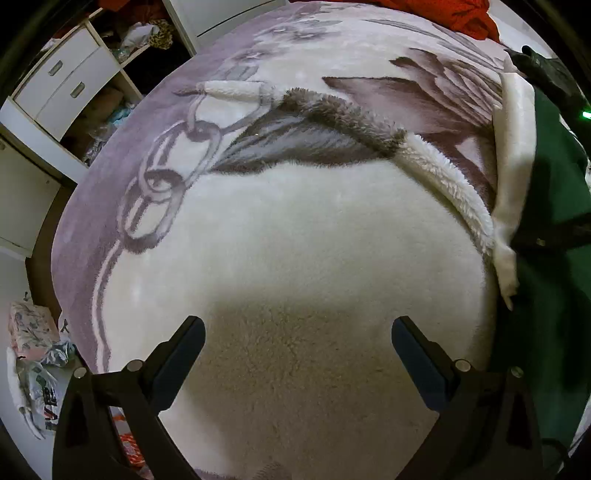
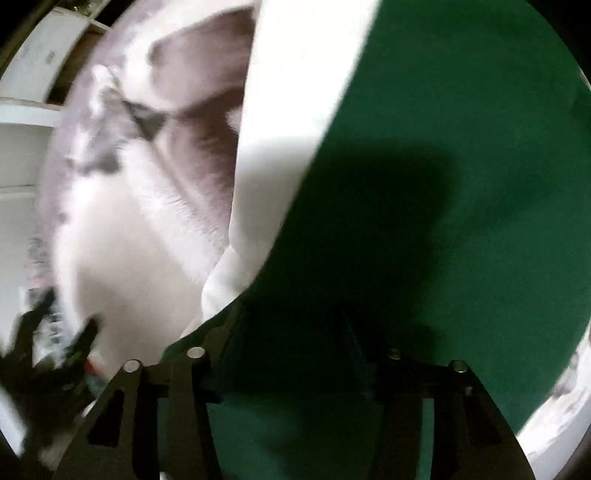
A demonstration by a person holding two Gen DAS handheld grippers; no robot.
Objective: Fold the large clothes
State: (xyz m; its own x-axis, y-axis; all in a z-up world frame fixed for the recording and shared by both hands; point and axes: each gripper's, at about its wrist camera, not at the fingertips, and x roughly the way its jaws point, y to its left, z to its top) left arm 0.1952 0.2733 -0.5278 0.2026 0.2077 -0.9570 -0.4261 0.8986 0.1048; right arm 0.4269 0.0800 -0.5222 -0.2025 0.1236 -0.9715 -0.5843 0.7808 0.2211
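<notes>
Your left tool (image 1: 297, 332) hangs wide open, empty, over the cream-and-mauve fleece blanket (image 1: 295, 229) spread on the dark green cloth (image 1: 543, 184). Right tool (image 2: 295, 343): blurred, can't tell.

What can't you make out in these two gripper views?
- Right wrist view: right gripper fingertips, lost in dark shadow on the green cloth.
- Right wrist view: blanket pattern, smeared by motion blur.
- Left wrist view: red fabric, cut off at the top edge.
</notes>
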